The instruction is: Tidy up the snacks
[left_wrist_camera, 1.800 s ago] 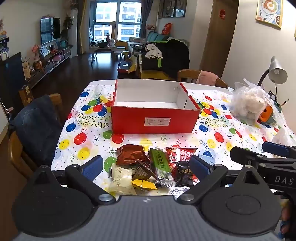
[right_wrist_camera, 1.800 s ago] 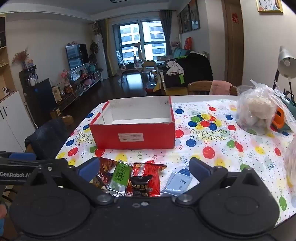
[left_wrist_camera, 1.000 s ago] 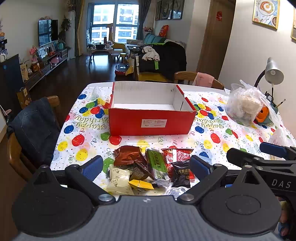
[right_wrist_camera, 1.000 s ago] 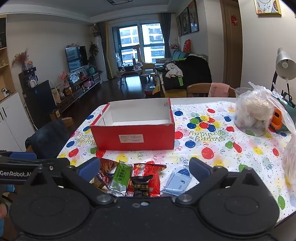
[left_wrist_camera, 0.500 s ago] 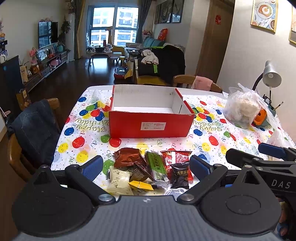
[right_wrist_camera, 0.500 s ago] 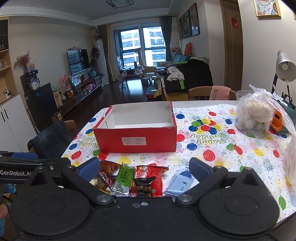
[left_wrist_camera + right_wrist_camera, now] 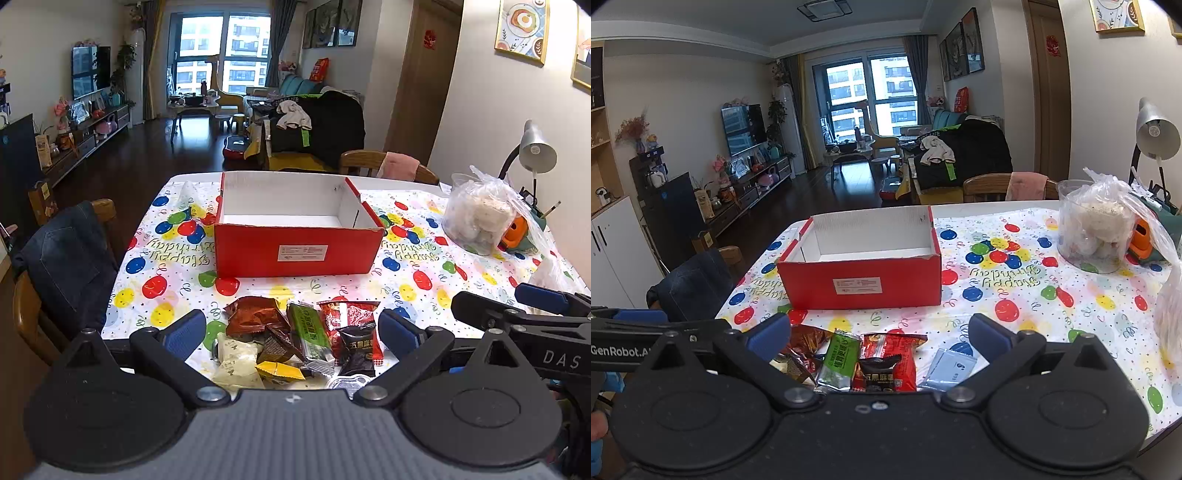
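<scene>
Both tools hang side by side over the near edge of the counter (image 7: 413, 258), which is covered in a balloon-print birthday cloth. The left gripper (image 7: 291, 334) has its blue-padded fingers (image 7: 183, 334) spread wide with nothing between them but air; the right gripper (image 7: 879, 338) is just as wide apart and equally empty-handed.

The snacks lie in a loose heap at the near edge, below both sets of fingers. There is a brown crinkled packet (image 7: 255, 317), a green bar wrapper (image 7: 308, 330), a red packet (image 7: 351, 314) with a small black sesame packet (image 7: 358, 350) lying on top of it, a pale cream packet (image 7: 236, 360), a little yellow wrapper (image 7: 279, 370) and a dark brown triangular piece (image 7: 275, 347). From the right side a light blue sachet (image 7: 951, 367) sits apart from the heap, on its right.

Beyond the heap stands the open red box (image 7: 299, 251), white inside, label facing the tools, nothing visible in it. Bare cloth lies between heap and box.

Off to the right are a clear plastic bag of white lumps (image 7: 478, 218), an orange item (image 7: 515, 232) beside it, and a grey desk lamp (image 7: 535, 151). A chair draped with a dark denim jacket (image 7: 66, 258) stands at the left edge, and another chair with a pink cloth (image 7: 400, 166) at the far side.
</scene>
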Demonstrator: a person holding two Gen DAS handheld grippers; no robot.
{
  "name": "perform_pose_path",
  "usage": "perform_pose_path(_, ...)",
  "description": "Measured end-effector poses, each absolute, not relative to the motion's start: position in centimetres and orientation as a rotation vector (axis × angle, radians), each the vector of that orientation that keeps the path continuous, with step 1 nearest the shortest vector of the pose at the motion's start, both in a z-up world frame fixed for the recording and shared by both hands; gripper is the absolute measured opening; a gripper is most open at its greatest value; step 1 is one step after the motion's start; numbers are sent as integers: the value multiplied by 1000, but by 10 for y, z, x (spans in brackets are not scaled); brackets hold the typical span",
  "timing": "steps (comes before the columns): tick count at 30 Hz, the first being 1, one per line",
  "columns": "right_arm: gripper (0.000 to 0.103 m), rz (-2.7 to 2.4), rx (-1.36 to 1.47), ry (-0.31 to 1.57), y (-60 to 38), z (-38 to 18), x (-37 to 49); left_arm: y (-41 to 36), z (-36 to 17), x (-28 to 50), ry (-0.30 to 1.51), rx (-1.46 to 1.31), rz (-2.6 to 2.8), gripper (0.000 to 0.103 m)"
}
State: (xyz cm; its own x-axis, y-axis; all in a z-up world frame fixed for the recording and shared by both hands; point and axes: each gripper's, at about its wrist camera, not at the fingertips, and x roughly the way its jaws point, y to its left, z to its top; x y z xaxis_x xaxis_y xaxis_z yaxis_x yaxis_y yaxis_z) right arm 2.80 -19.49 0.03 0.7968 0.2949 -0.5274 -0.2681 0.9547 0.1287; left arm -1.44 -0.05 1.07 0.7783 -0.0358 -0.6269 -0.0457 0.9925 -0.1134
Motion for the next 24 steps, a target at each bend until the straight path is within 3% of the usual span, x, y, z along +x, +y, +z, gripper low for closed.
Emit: perform_pose_path(24, 103, 309, 53, 662, -201, -6, 25, -3, 2, -17, 718, -143, -13, 100)
